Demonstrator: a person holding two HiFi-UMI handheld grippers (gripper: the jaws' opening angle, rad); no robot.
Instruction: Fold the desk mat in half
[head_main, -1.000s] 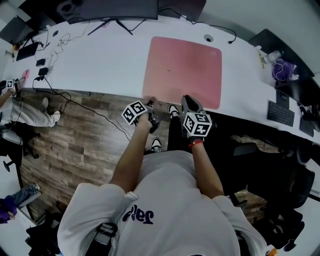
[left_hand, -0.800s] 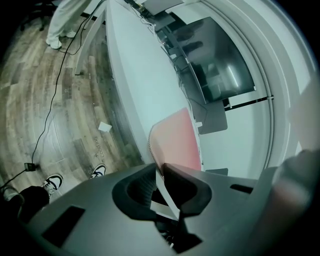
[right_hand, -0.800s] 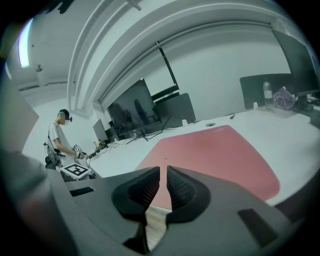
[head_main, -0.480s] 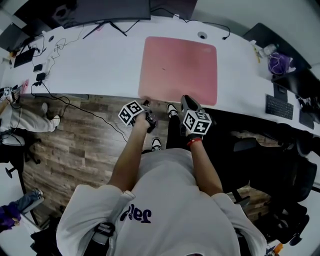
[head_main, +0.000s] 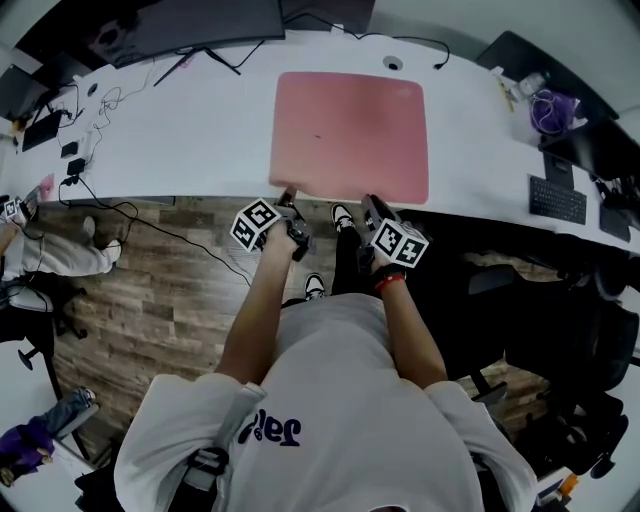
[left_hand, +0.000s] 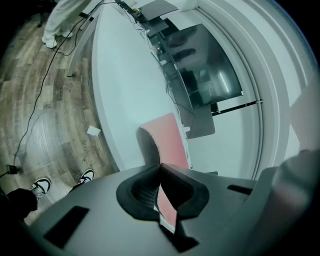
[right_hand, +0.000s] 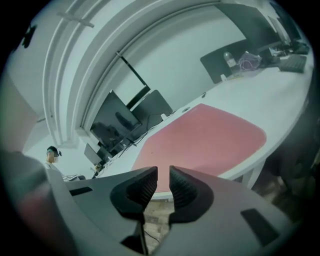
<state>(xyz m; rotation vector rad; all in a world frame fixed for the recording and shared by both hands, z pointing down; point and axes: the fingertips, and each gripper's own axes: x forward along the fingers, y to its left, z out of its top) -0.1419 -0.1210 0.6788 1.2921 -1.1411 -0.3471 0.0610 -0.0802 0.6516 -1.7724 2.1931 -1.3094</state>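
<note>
The pink desk mat (head_main: 350, 135) lies flat on the white desk (head_main: 200, 130), reaching its near edge. My left gripper (head_main: 289, 204) is shut on the mat's near-left corner. In the left gripper view the mat's corner (left_hand: 167, 135) curls up off the desk and runs in between the closed jaws of that gripper (left_hand: 159, 167). My right gripper (head_main: 368, 205) hovers at the near edge by the mat's middle. In the right gripper view its jaws (right_hand: 163, 172) are opening, a narrow gap with nothing in it, and the mat (right_hand: 205, 140) lies just ahead.
A monitor (head_main: 190, 20) and cables (head_main: 100, 120) sit at the desk's back left. A keyboard (head_main: 555, 200) and a purple item (head_main: 550, 110) are at the right. A black chair (head_main: 560, 330) stands to my right. Wooden floor (head_main: 150, 300) lies below, with another person (head_main: 50, 240) at far left.
My left gripper's jaws have closed on the mat's near-left corner, which now curls up. The right gripper has stayed at the near edge.
</note>
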